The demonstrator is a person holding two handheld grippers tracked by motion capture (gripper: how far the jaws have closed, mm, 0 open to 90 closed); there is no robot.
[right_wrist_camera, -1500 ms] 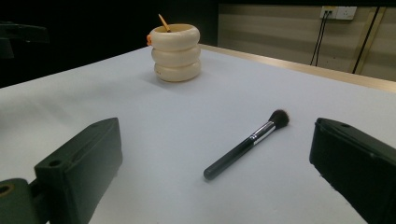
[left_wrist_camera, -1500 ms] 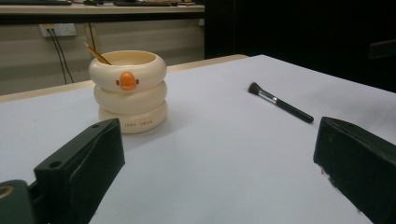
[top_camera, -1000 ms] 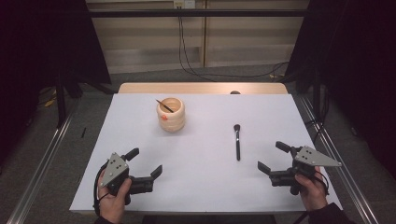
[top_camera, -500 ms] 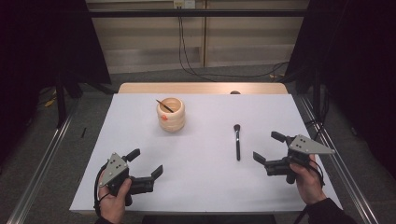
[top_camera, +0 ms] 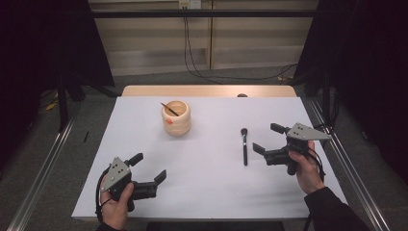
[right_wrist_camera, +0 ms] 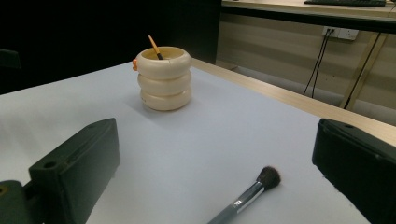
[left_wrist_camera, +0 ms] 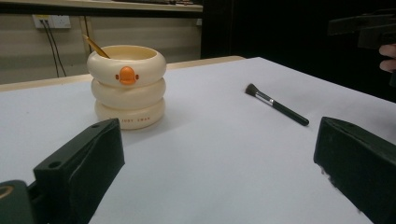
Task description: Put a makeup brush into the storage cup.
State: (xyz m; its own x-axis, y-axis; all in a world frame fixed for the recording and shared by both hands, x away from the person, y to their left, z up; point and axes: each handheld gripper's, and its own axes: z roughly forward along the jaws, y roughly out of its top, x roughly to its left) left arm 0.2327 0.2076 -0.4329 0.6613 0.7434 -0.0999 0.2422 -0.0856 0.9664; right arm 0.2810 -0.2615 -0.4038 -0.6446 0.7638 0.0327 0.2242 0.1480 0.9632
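— What's the right tongs [top_camera: 267, 138] near?

— A slim black makeup brush [top_camera: 245, 149] with a soft dark tuft, lying flat on the smooth white worktop [top_camera: 207, 192], right of centre in the high view. The jaws are spread wide, just beside its handle, not touching.

— And the left tongs [top_camera: 148, 167]?

— Lower left, spread too, holding nothing. Above centre stands a cream, ringed, glossy holder [top_camera: 176, 117] with an orange beak and a stick inside.

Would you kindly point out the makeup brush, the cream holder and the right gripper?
makeup brush [top_camera: 245, 150], high view, on its dark handle.
cream holder [top_camera: 176, 123], high view, on its outer wall.
right gripper [top_camera: 266, 138], high view, midway between its open jaws.
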